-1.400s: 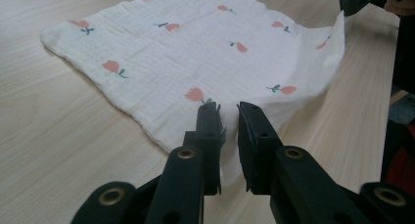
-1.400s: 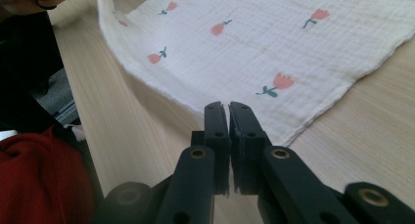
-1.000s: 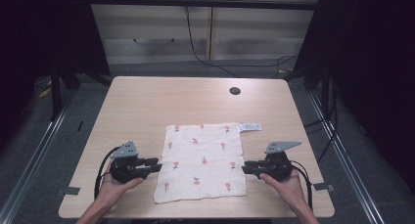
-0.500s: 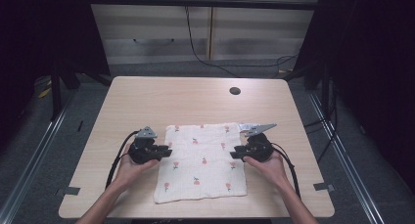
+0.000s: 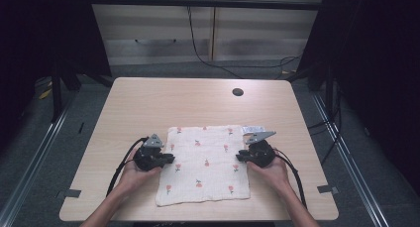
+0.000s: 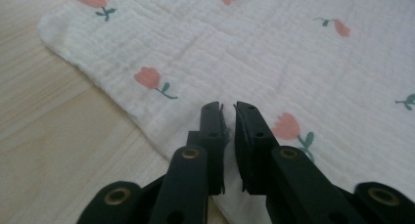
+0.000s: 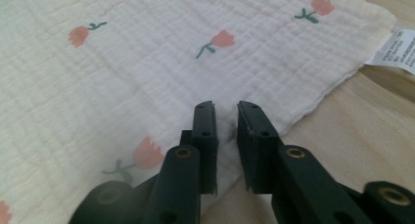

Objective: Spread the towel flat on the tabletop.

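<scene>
On the near half of the table (image 5: 148,98) lies the tulip-print muslin cloth (image 5: 205,162), flat. My left gripper (image 6: 228,108) and right gripper (image 7: 226,106) have just been closing, each pinching a side edge. It's light, limp fabric, so I'd grip hems.

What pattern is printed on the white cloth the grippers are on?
Small pink tulips with green stems on the white crinkled muslin cloth; clearest in the left gripper view.
</scene>
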Demonstrator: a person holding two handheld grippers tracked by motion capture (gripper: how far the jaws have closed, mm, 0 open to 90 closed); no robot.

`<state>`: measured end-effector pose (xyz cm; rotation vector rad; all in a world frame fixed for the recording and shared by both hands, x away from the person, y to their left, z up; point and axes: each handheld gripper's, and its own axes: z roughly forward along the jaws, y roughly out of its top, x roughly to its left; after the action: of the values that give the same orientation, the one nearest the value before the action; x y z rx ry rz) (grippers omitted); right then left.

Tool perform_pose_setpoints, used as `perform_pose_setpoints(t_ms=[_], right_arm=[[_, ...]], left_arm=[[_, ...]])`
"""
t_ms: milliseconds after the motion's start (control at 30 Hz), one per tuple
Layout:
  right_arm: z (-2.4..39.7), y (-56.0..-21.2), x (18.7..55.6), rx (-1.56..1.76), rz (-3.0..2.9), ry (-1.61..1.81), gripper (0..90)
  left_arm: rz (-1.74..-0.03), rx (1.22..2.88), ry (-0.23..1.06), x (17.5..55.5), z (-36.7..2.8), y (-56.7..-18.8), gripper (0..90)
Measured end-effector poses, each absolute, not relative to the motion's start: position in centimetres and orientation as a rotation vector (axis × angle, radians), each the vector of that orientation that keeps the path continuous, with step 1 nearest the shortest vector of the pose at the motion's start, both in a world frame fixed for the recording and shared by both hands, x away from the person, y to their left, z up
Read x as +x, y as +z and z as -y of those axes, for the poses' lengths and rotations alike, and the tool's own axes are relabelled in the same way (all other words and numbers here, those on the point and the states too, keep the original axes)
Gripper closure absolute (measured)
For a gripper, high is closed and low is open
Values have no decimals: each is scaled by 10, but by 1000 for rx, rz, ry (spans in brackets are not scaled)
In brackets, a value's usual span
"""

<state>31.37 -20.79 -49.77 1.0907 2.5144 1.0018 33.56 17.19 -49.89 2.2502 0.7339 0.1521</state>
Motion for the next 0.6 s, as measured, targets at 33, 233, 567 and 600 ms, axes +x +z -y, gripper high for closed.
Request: perform_pose_setpoints(t_ms=[33, 233, 567, 600], right_arm=[[208, -498, 314, 1091, -2514, 1002, 807], [210, -497, 307, 1095, -2541, 1019, 881], [218, -497, 290, 1119, -2581, 1070, 881], [219, -497, 288, 1121, -2581, 1068, 879]], left_arm=[[-732, 2249, 158, 335, -172, -499, 856], [-726, 2246, 168, 333, -173, -500, 897], [-712, 2236, 130, 327, -176, -501, 898], [-709, 2241, 125, 326, -176, -501, 898]])
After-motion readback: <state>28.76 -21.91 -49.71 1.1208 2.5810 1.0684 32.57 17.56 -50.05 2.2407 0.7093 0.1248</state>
